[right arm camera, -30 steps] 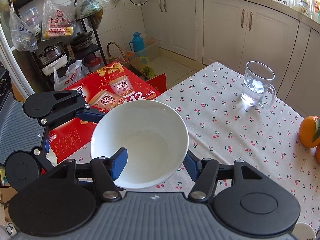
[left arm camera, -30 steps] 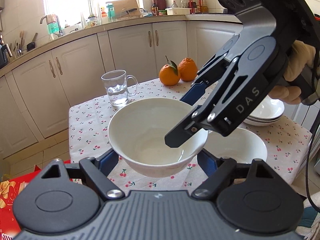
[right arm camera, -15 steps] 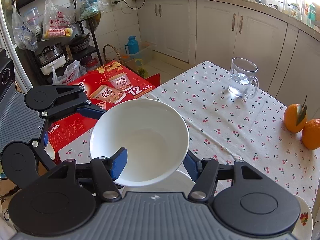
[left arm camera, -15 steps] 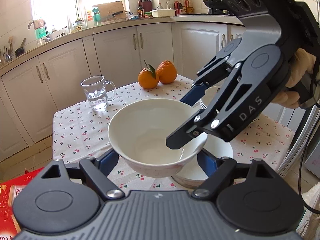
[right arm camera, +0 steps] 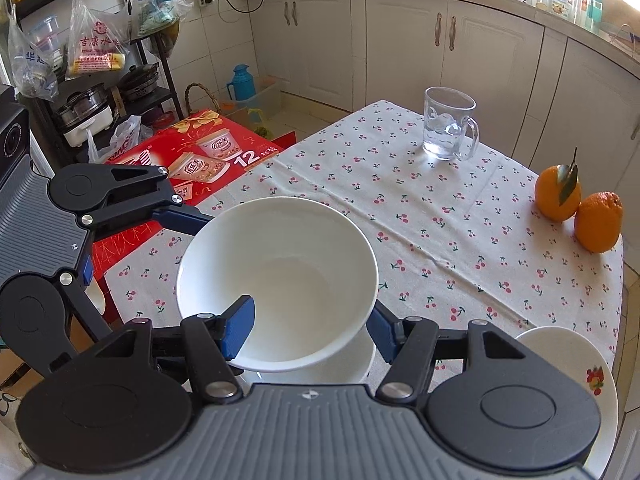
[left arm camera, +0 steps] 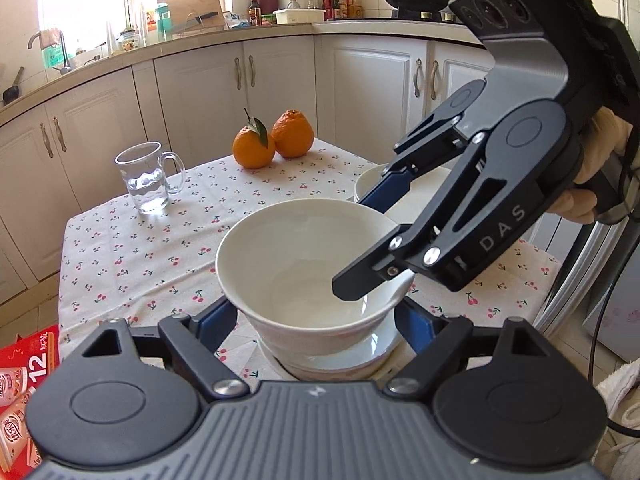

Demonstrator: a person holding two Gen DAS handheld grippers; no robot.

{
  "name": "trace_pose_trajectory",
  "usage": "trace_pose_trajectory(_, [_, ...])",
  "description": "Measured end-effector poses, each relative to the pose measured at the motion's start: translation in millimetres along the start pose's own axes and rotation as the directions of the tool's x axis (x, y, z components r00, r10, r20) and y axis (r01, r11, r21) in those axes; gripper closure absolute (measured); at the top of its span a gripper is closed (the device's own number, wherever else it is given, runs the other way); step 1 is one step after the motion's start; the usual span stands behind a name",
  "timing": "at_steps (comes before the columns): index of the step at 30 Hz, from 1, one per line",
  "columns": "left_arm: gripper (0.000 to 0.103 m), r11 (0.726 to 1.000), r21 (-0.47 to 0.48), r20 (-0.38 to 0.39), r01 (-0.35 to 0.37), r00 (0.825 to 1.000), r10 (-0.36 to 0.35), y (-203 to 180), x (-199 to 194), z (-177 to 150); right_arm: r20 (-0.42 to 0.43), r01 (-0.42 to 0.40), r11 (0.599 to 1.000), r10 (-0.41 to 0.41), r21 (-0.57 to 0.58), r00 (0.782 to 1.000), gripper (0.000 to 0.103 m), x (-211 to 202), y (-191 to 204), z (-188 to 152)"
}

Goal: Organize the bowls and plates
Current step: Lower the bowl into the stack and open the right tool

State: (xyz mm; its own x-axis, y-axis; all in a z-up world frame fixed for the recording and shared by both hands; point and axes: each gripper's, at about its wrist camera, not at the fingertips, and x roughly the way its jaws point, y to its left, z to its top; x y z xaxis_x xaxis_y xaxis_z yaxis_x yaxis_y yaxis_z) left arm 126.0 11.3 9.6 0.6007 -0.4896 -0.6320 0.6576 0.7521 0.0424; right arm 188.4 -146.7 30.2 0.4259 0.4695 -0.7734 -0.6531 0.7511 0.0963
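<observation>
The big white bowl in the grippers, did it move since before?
Yes. The white ceramic bowl has travelled across the cherry-print tablecloth, away from the red carton and toward the two oranges; it now hangs over another white bowl.

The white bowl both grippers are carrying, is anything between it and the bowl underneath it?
Nothing visible. The white bowl hangs directly over the lower bowl, the right gripper pinching its rim and the left gripper clasping its sides. The gap between them looks clear.

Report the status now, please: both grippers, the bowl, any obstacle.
Both grippers, left and right, shut on white bowl. Bowl over second bowl, not yet nested. Mug, oranges well clear.
</observation>
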Motion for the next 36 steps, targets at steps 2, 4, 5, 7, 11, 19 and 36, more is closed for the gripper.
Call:
trace_pose_trajectory(2, [0.018, 1.0, -0.005, -0.009, 0.008, 1.0, -0.008, -1, 3, -1, -0.008, -0.001, 1.0, 0.002, 0.008, 1.0, 0.036, 2, -2, -4])
trace_pose_trajectory(4, [0.018, 1.0, -0.015, -0.019, 0.016, 1.0, -0.016, -1, 5, -3, -0.016, -0.007, 1.0, 0.008, 0.017, 1.0, 0.036, 4, -4, -7])
trace_pose_trajectory(5, [0.018, 1.0, -0.022, -0.024, 0.019, 1.0, -0.02, 0, 6, -3, -0.019, -0.011, 1.0, 0.011, 0.023, 1.0, 0.036, 5, -5, -8])
trace_pose_trajectory(7, [0.018, 0.999, -0.036, -0.028, 0.026, 0.999, -0.027, 1, 8, -4, -0.024, -0.014, 1.0, 0.015, 0.027, 1.0, 0.036, 8, -6, -10])
trace_pose_trajectory(11, [0.018, 0.998, -0.046, -0.036, 0.032, 0.999, -0.034, 1, 10, -6, -0.033, -0.025, 0.999, 0.026, 0.041, 0.999, 0.035, 13, -8, -13])
trace_pose_trajectory(19, [0.018, 0.997, -0.062, -0.046, 0.052, 0.997, -0.055, 3, 14, -9, -0.038, -0.023, 0.999, 0.025, 0.048, 0.999, 0.035, 17, -11, -17])
trace_pose_trajectory(36, [0.01, 0.999, -0.018, -0.012, 0.038, 0.999, -0.038, 1, -3, -11, 0.025, 0.006, 1.0, -0.005, -0.019, 1.0, 0.0, 6, 6, -19])
